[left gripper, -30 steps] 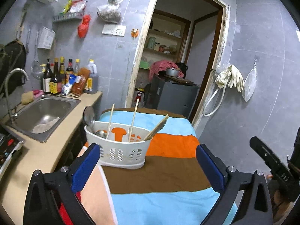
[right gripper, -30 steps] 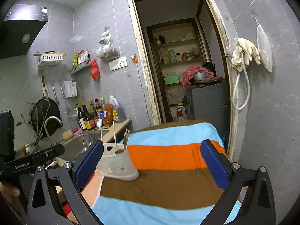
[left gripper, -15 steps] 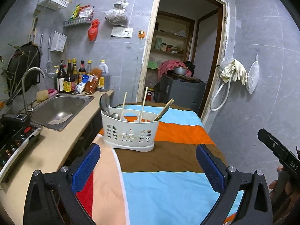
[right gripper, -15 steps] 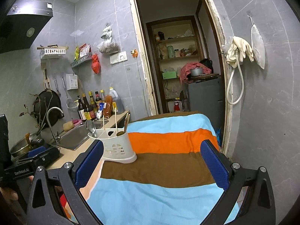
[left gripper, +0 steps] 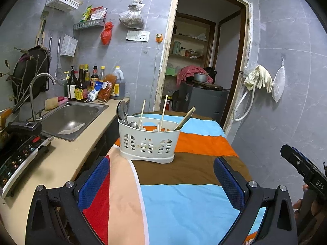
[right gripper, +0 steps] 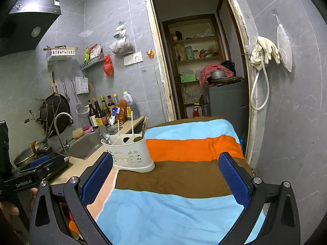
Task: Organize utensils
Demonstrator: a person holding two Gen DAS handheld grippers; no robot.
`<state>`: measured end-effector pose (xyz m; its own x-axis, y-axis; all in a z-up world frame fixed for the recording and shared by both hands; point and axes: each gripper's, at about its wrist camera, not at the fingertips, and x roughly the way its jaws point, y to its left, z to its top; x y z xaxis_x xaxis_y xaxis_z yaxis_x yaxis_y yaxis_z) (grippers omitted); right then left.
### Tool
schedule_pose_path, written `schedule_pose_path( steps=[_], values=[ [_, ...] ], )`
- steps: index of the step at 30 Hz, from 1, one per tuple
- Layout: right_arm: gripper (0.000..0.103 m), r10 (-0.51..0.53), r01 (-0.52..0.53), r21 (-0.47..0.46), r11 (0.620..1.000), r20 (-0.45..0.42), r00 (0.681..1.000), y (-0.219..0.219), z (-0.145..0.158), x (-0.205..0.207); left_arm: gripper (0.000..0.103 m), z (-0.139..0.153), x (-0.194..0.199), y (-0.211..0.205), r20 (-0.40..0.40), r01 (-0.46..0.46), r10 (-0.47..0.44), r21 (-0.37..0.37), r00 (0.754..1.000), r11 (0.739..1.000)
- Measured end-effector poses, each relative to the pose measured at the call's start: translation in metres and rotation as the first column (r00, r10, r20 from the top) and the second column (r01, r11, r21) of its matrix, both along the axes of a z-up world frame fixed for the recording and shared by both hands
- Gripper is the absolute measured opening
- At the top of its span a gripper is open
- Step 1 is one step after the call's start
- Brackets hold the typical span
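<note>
A white slotted utensil holder point(left gripper: 148, 140) stands on a table with a striped cloth point(left gripper: 184, 200); it also shows in the right wrist view point(right gripper: 131, 154). It holds metal spoons point(left gripper: 122, 112) at its left end and several wooden chopsticks point(left gripper: 163, 110). My left gripper point(left gripper: 161, 179) is open and empty, well short of the holder. My right gripper point(right gripper: 165, 180) is open and empty, with the holder ahead to its left.
A counter point(left gripper: 61, 159) with a steel sink point(left gripper: 69, 118), tap, bottles point(left gripper: 81, 85) and an induction cooker point(left gripper: 18, 153) runs along the left. An open doorway point(left gripper: 204, 71) lies behind the table. A tiled wall point(left gripper: 286, 112) with gloves stands on the right.
Both grippers have pulled back from the holder, so it looks smaller and farther. More of the striped cloth shows in front. Both grippers stay open and empty.
</note>
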<state>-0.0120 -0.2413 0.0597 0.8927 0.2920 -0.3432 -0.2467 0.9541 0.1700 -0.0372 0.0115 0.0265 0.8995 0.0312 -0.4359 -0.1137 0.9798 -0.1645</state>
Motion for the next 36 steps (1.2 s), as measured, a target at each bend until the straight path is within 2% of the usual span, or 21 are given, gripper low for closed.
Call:
schedule_pose_path(
  steps=[36],
  values=[
    [0.101,-0.004,0.004,0.001,1.0,-0.003,1.0,0.0051,0.0002,-0.0013,0.102,-0.0001,0.0021,0.003,0.0,0.002,-0.002,0.003,1.0,1.0]
  ],
)
